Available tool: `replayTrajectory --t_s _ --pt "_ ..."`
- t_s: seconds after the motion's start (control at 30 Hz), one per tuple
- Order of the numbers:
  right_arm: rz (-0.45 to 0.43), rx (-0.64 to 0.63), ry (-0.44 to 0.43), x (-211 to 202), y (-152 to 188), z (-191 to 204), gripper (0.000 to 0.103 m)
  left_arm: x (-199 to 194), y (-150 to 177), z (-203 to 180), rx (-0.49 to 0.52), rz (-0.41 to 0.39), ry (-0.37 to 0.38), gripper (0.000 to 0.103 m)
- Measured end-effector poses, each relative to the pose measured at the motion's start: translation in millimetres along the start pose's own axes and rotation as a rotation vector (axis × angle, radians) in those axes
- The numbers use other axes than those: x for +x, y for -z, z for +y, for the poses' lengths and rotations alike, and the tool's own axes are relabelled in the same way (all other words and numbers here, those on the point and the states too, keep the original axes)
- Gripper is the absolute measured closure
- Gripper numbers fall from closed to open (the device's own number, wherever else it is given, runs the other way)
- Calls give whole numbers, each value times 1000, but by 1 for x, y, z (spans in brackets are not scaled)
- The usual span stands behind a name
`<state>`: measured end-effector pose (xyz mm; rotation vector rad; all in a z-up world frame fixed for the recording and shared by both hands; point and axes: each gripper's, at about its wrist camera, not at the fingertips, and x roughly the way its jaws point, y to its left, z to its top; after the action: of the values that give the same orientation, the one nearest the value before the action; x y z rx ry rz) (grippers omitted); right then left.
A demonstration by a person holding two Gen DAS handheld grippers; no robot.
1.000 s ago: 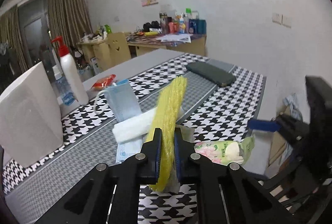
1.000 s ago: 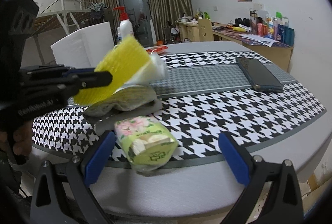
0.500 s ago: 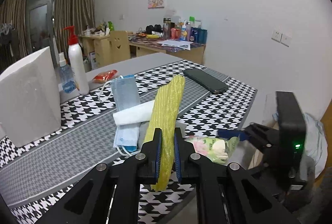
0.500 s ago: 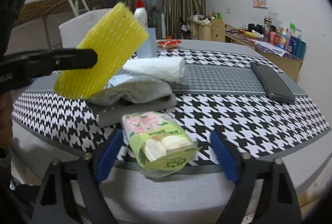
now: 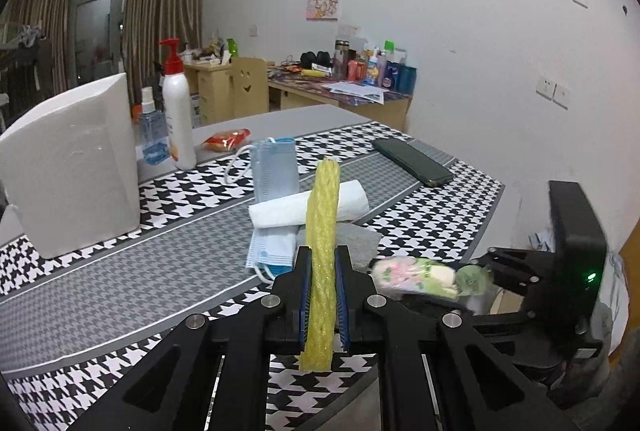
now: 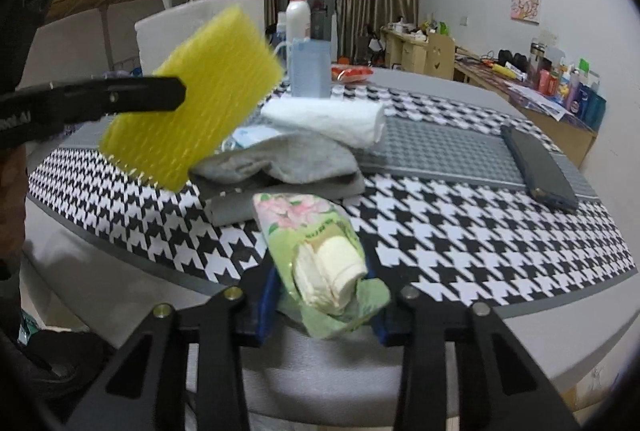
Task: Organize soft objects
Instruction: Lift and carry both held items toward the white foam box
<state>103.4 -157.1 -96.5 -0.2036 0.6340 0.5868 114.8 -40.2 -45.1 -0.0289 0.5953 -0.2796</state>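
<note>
My left gripper (image 5: 322,263) is shut on a yellow foam net sleeve (image 5: 322,215) and holds it above the houndstooth table; from the right wrist the sleeve (image 6: 192,99) shows broadside. My right gripper (image 6: 324,307) has its jaws closing on a green flowered tissue pack (image 6: 316,231) at the table's near edge, and the blue pads press its wrapper. Behind the pack lie a grey cloth (image 6: 288,159), a rolled white towel (image 6: 332,115) and a blue face mask (image 5: 276,171). The left wrist view shows the tissue pack (image 5: 420,273) blurred to the right of the sleeve.
A white foam box (image 5: 72,167) stands at the left, with a red-pump lotion bottle (image 5: 178,111) and a small spray bottle (image 5: 150,131) beside it. Farther back lie a dark phone (image 6: 540,167) and a red packet (image 5: 226,139). The table edge (image 6: 520,311) runs close in front.
The right jaws have narrowed from wide open onto the tissue pack, which now sits tilted between them. The left gripper has shifted sideways and rolled slightly, still holding the yellow sleeve.
</note>
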Motion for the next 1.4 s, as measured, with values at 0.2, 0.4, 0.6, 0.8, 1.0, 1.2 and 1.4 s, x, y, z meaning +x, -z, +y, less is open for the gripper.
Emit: replayTrajectory --t_s 0.2,0.4,0.6,0.8,1.0,1.2,1.4 --pt "-45 19 31 -17 -8 1 60 -11 0 4 -9 -22 -7 91" --pt "-75 29 41 -27 -17 5 60 -22 1 6 -13 -44 -16 93" --pt "-107 31 34 -33 -24 11 60 -31 2 10 -24 -60 -60 93" --pt "-122 24 24 -32 -36 18 60 -39 0 16 -30 -80 -93 93" --pt "-135 17 12 -31 -47 25 60 -48 -5 26 -39 -101 -123 93" --pt "-155 19 -1 -32 -61 30 60 -61 -12 34 -37 -122 -152 93" --pt "-180 15 -15 -33 -74 35 60 -70 -19 39 -30 -144 -172 93"
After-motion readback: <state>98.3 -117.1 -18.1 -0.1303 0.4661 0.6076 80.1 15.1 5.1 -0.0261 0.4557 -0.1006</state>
